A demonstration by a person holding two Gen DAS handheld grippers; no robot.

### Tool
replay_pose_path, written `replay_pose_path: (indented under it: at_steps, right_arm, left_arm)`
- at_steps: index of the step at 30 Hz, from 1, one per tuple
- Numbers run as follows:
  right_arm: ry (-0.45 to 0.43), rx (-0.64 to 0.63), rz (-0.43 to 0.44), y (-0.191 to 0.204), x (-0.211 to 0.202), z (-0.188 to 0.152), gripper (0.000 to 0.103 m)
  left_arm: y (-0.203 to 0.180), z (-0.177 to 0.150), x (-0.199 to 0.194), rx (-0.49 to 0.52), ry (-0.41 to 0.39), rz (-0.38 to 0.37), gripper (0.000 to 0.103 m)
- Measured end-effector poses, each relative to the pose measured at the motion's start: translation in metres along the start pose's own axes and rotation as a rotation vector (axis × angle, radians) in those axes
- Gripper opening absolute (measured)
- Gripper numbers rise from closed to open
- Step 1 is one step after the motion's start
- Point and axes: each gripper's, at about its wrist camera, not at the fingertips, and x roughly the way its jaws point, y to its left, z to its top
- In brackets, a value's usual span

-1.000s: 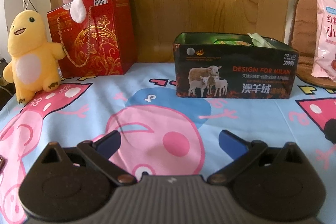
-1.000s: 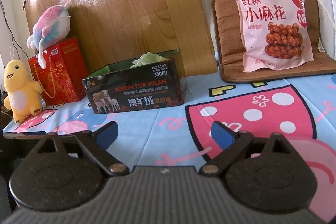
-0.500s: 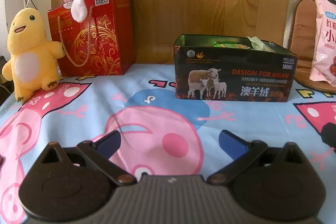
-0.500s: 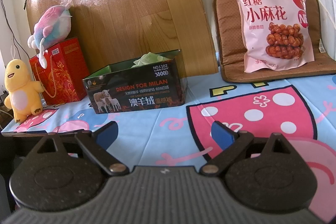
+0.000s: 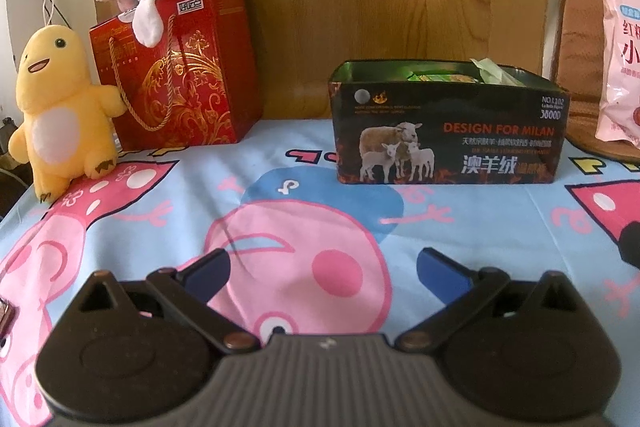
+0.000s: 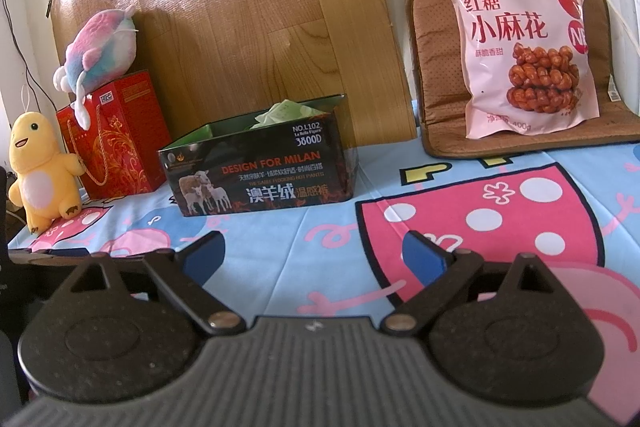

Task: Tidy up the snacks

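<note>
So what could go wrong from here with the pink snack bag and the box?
The pink snack bag leans upright against the brown cushion; a grab by the open right gripper might tip it. The box already holds green packets, so the big bag may not fit.

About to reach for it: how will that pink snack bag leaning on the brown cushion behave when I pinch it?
The pink snack bag looks puffy and glossy, so it is probably slippery and light. It leans on the brown cushion, so a push would likely topple it. The twists inside may crush.
</note>
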Motion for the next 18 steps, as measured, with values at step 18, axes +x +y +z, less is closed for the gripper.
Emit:
replay_pose_path:
  at_steps: [18]
  right_arm:
    - [-0.001, -0.001, 0.0, 0.0, 0.0002, -0.0001, 0.097]
  left_arm:
    - [-0.0001, 0.0, 0.0005, 0.005, 0.003, -0.004, 0.103]
